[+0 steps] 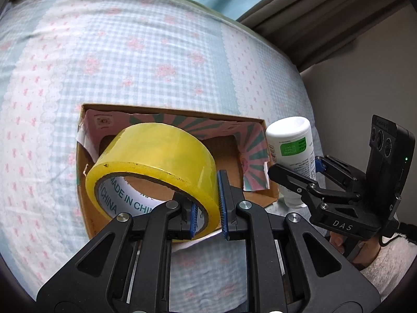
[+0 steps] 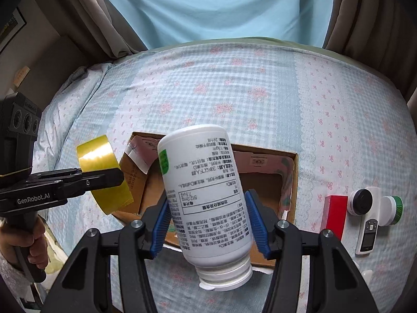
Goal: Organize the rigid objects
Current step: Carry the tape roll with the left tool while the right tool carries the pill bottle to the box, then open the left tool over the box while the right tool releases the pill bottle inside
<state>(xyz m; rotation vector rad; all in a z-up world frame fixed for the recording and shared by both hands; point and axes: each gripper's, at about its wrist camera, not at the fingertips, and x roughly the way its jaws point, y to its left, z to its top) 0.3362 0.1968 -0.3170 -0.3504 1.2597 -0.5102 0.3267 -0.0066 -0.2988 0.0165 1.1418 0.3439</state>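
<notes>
Your jaws are both loaded: the left gripper (image 1: 208,210) pinches the wall of the yellow tape roll (image 1: 153,172), one blue pad inside the core and one outside, and the right gripper (image 2: 209,224) clamps the white bottle (image 2: 206,195) around its body, cap end toward you and base pointing away. You hold the tape roll tilted above the open cardboard box (image 1: 86,208), over its left half. You hold the bottle just beside the box's right wall in the left wrist view; from the right wrist camera it hangs in front of the box opening. The box sits on the bed (image 1: 156,52), on a blue checked sheet with pink flowers. To the right of the box on the sheet lie a red block (image 2: 336,214), a white handheld device (image 2: 366,221) and a green-edged white cap (image 2: 393,210), close together.
</notes>
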